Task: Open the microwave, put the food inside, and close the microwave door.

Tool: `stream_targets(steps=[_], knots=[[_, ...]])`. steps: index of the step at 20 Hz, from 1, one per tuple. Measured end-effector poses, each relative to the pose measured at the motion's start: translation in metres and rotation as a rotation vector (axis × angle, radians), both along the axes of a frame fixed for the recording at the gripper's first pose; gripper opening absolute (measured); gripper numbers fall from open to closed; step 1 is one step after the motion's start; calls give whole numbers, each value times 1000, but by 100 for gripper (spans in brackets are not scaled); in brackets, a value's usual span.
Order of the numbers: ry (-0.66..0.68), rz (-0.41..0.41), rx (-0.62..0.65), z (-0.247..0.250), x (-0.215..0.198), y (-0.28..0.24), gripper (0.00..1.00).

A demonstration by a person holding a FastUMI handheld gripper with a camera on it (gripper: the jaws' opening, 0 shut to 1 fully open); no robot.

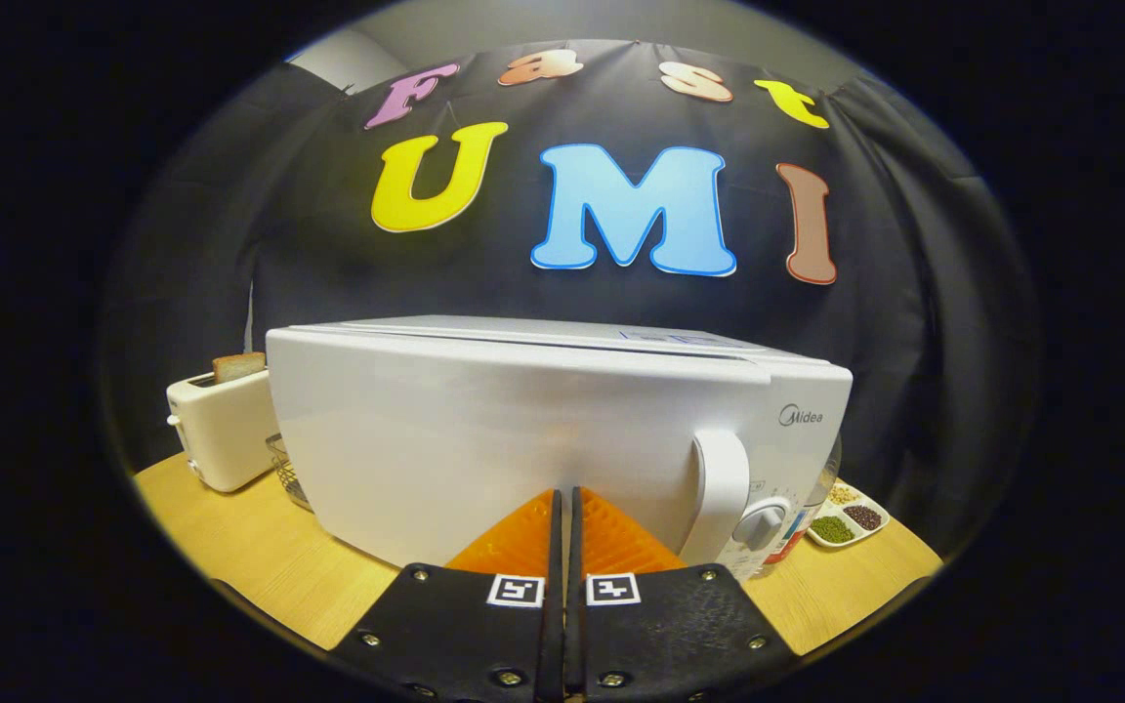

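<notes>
The tongs (562,498) are pressed together with nothing between them, their tips right up against the lower front of the microwave (543,430), a little left of its handle (724,493). The door looks closed and flush, so this reads as either the final push to seat it or the start of reaching for the handle; I cannot tell which, and no food is visible from here. If it is a closing push, it would go best pressed squarely on the door panel near the handle side, far from the hinge, with steady force so the box does not skid back on the wooden surface (230,547). If opening is next, the tongs would need to spread and hook the handle from the right. The microwave is a white box with a smooth, slightly glossy door, a tall curved white handle and a round grey dial (763,522) just right of it. It sits in the middle of the surface, with a toaster (221,430) holding bread to its left and a small dish of beans (846,522) at its right.
</notes>
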State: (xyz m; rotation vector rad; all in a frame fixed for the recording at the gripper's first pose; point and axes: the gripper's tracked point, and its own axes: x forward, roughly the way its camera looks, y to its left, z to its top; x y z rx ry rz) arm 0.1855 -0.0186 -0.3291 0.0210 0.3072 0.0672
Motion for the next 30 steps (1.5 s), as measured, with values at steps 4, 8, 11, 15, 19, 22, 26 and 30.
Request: stream_targets(steps=[4, 8, 11, 15, 19, 22, 26, 30], knots=[[-20, -2, -49, 5, 9, 2, 4], [6, 8, -17, 14, -4, 4, 4], [-21, 42, 31, 57, -33, 17, 4], [-116, 136, 56, 136, -72, 40, 6], [-160, 175, 41, 184, -93, 47, 8], [-137, 146, 55, 202, -102, 40, 16], [-203, 27, -31, 238, -97, 5, 19], [-241, -69, -17, 262, -96, -19, 63]])
